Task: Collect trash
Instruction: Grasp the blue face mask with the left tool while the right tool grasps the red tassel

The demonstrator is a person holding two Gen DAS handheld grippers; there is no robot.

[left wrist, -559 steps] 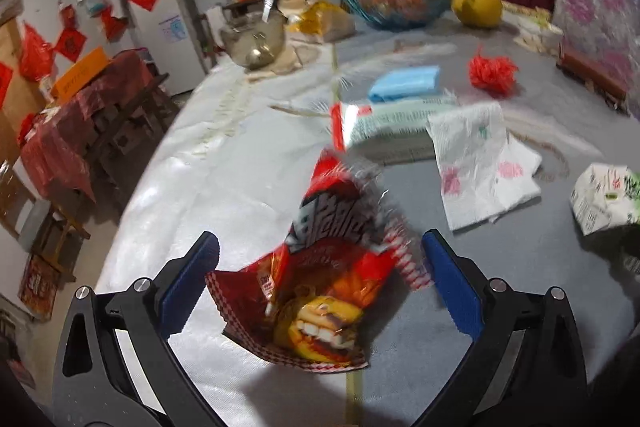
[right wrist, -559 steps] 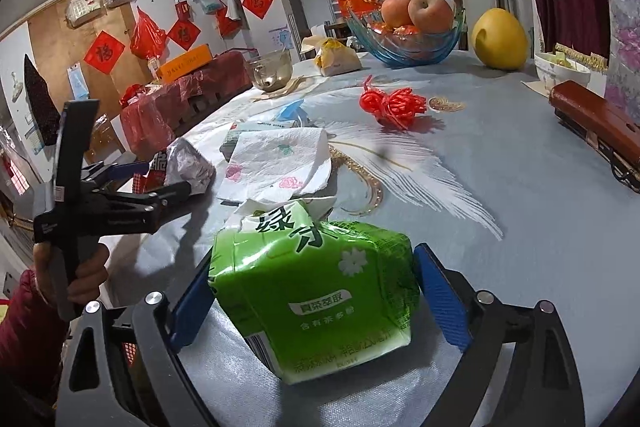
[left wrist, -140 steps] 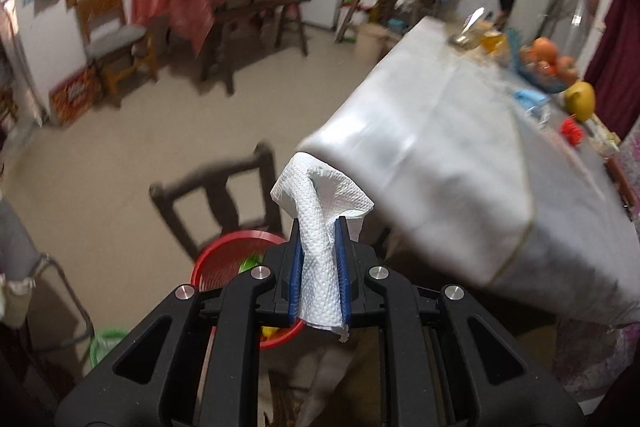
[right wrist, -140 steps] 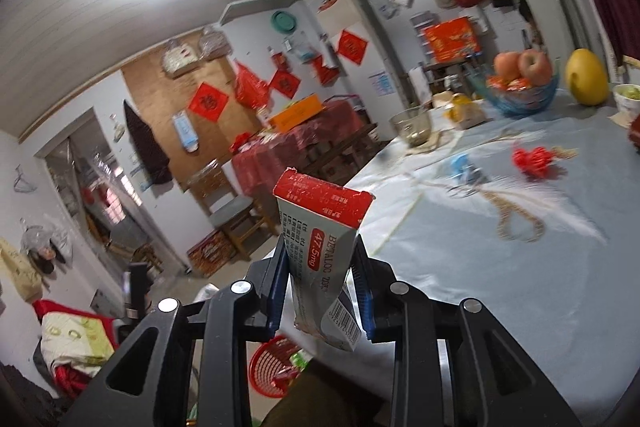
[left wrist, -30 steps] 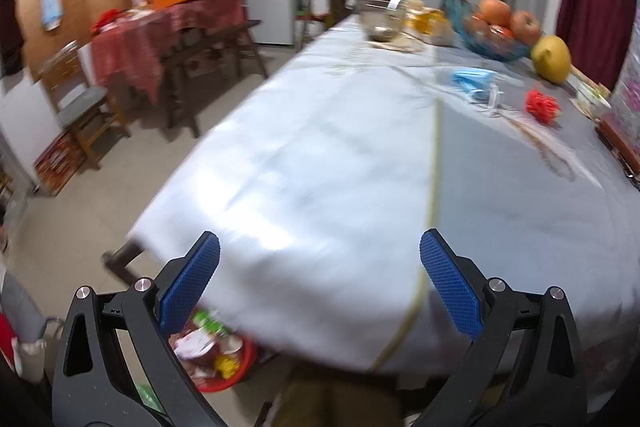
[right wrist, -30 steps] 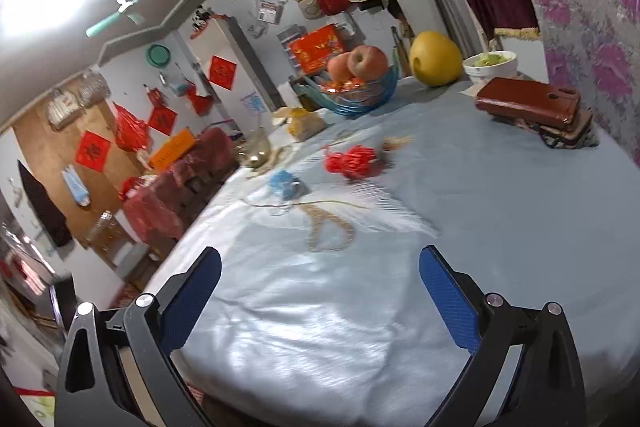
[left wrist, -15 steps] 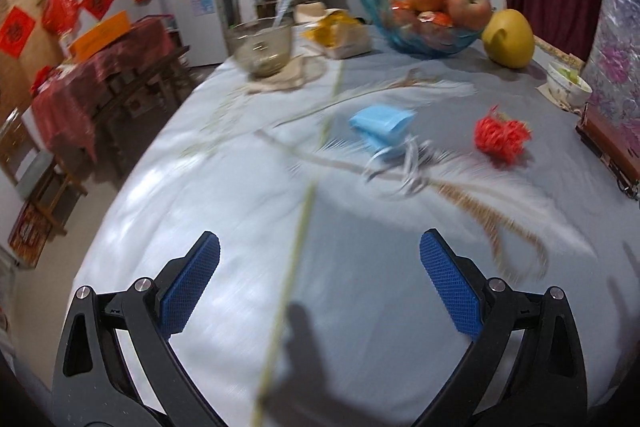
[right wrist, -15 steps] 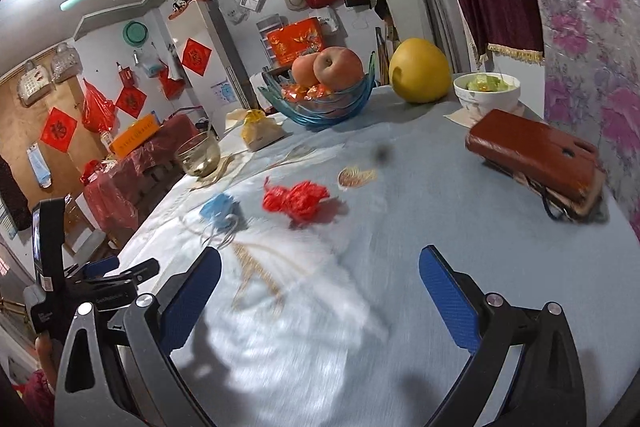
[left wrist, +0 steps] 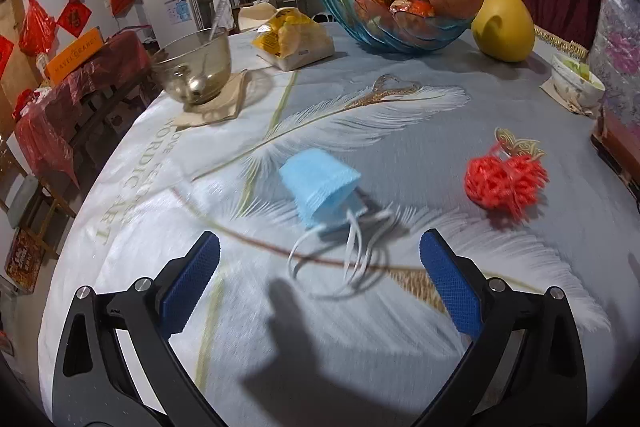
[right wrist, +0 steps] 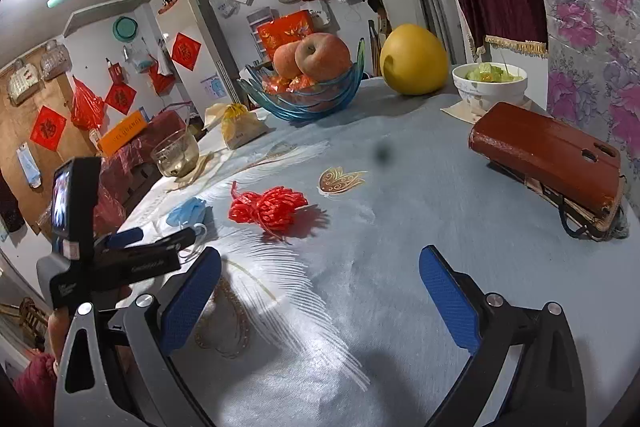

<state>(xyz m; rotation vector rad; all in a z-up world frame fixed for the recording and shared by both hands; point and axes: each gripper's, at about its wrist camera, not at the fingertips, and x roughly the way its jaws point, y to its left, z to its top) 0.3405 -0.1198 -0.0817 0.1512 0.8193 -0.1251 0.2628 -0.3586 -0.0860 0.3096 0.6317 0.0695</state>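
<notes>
One blue face mask (left wrist: 318, 186) and one red string bundle (left wrist: 505, 182) lie on the tabletop (left wrist: 400, 327). The mask sits mid-frame, just above the wide-open, empty left hand-held gripper (left wrist: 318, 273); the right hand-held gripper (right wrist: 318, 291) also gapes empty, the bundle above it.

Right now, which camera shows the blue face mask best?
The left wrist view: the face mask lies near and whole, loops visible. In the right wrist view it is small, far left, partly behind the left hand-held gripper.
</notes>
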